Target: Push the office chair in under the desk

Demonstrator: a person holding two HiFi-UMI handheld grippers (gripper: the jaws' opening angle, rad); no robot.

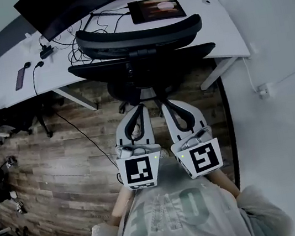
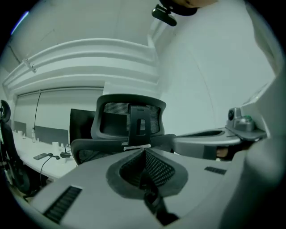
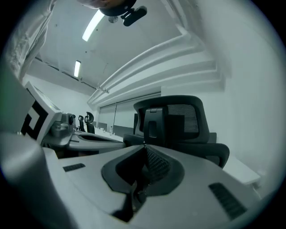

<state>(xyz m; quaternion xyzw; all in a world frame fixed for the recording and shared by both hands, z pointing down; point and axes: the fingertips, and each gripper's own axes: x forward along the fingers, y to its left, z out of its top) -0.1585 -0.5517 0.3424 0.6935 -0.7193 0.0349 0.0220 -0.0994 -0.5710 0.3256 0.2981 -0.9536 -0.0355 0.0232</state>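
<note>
Shows the office chair at upper centre of the head view, back turned to the person, standing at the near edge of the white desk, with a tablet just above it in the frame. Places the left gripper and right gripper side by side at mid-frame, tips just behind the chair's back; cannot tell contact. Finds both pairs of jaws pressed together in the gripper views, nothing between them.
</note>
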